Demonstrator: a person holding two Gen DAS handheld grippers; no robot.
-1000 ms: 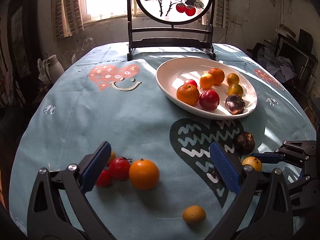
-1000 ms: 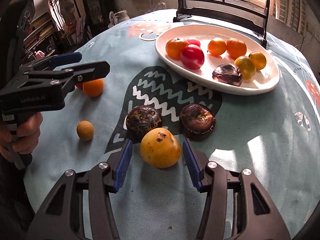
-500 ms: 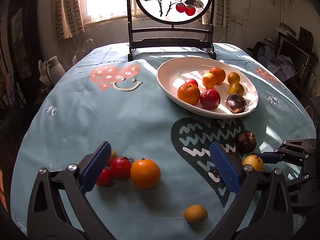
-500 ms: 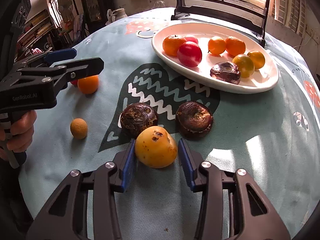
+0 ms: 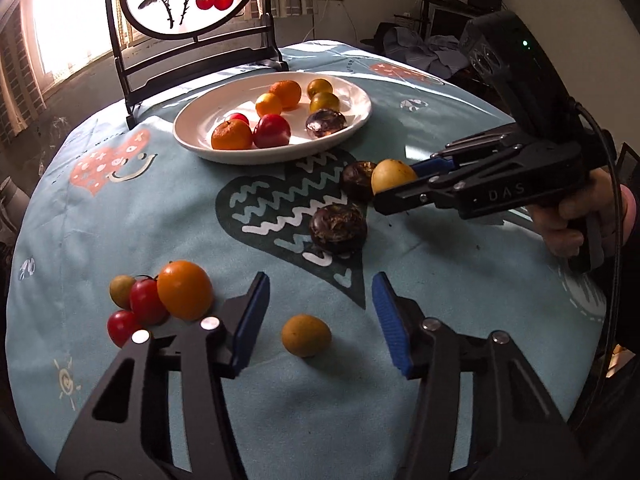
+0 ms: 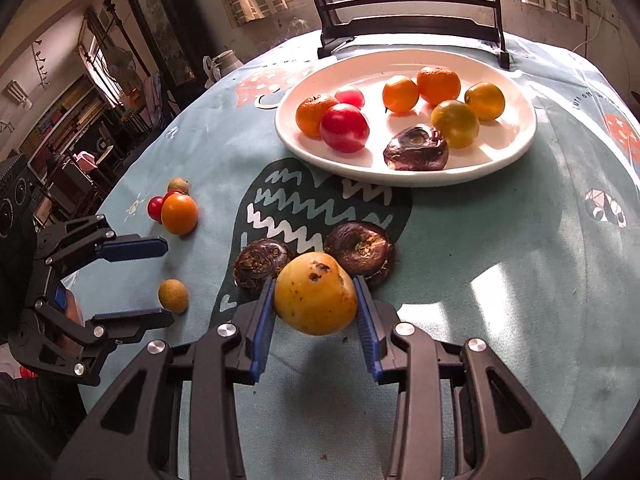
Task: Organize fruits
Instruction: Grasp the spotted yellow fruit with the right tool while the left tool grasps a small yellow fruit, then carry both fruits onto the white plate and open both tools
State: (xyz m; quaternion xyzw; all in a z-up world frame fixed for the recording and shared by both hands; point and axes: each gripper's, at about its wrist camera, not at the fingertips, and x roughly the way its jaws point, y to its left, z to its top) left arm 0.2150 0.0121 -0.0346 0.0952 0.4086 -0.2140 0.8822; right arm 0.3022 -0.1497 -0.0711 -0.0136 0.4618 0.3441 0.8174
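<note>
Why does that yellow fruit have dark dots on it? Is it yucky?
The yellow fruit clamped in the right gripper has dark brown spots on top, like bruises or blemishes. Whether it's spoiled inside can't be told.

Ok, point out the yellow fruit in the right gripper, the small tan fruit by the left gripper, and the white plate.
yellow fruit [image 6: 315, 298]: right wrist view, middle of its skin.
small tan fruit [image 5: 306, 335]: left wrist view, centre of the fruit.
white plate [image 6: 516, 148]: right wrist view, bare near rim.
</note>
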